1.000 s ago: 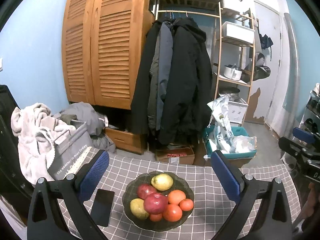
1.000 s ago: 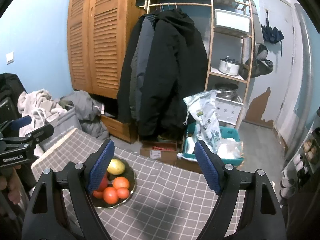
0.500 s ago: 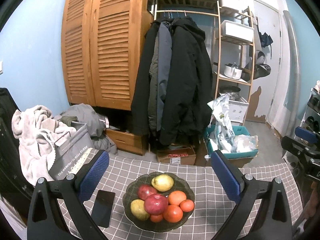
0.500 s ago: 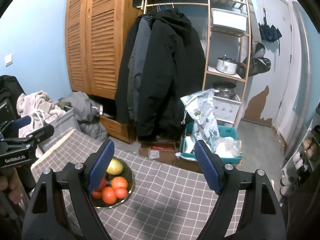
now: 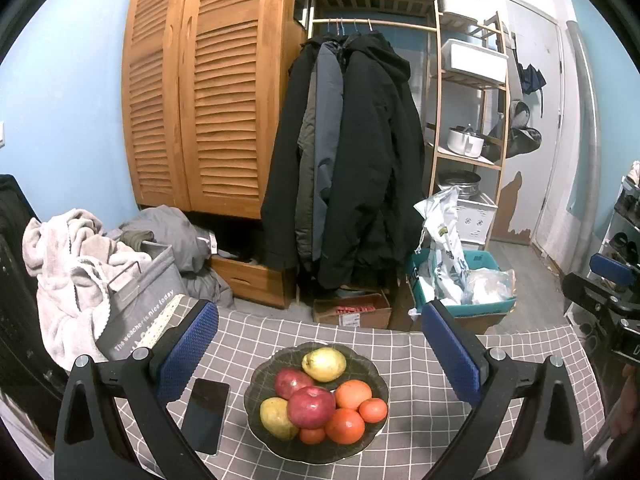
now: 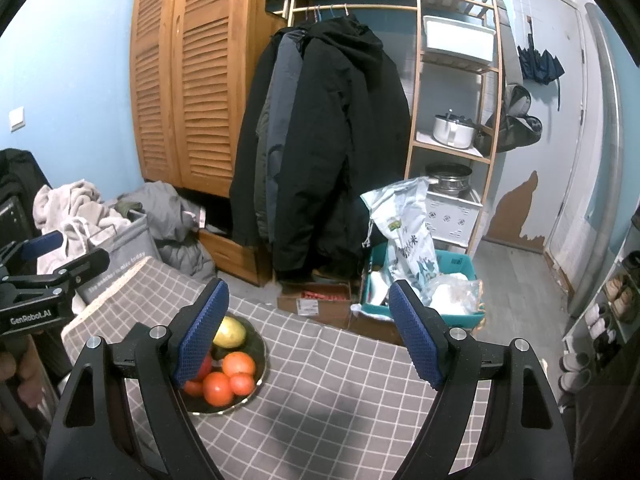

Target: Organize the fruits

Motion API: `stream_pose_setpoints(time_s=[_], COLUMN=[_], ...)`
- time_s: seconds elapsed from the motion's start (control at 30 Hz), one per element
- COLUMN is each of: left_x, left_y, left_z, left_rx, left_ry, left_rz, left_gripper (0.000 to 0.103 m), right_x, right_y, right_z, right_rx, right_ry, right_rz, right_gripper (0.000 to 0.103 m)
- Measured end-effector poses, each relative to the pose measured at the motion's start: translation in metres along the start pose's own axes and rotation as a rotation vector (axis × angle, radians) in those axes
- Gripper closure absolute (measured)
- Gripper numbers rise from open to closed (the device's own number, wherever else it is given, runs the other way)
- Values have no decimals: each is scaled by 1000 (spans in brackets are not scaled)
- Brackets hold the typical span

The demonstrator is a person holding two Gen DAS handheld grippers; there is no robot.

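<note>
Eight or so fruits (image 5: 318, 402) sit heaped together in a dark bowl (image 5: 260, 376) on the checked tablecloth (image 5: 404, 344): two red apples at the middle, a yellow-green pear at the far side and another at the near left, and orange ones along the right. All the fruit in view lies inside the bowl; none shows loose on the cloth. That fits a tidy-up already done as well as a pile about to be sorted, and the pictures do not settle which.

Both tools stand wide and hold nothing. The left gripper (image 5: 320, 354) hangs above the table with the bowl framed between its fingers, likely to keep the fruit in reach. The right gripper (image 6: 308, 330) hovers off to the bowl's right, over bare cloth. A dark phone (image 5: 206, 414) lies flat just left of the bowl.
</note>
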State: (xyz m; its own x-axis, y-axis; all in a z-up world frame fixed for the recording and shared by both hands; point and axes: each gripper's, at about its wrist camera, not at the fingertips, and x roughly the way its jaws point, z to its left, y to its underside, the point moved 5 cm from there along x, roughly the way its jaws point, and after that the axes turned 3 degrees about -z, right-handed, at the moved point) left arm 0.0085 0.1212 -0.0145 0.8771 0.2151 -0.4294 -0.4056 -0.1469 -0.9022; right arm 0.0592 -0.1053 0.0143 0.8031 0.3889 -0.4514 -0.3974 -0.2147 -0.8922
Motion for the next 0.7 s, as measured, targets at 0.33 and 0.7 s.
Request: stream_pose_setpoints(time_s=[0.33,0.7], left_x=[1,-1], left_y=[0,1], left_z=[1,0], left_rx=[-7,-11], left_ry=[1,-5], left_rz=[0,-7], left_gripper=[1,1], right_x=[1,1], right_y=[0,1], right_z=[0,-2], right_rx=[0,-4], right_ry=[1,3], right_rz=[1,1], right_gripper=[22,22])
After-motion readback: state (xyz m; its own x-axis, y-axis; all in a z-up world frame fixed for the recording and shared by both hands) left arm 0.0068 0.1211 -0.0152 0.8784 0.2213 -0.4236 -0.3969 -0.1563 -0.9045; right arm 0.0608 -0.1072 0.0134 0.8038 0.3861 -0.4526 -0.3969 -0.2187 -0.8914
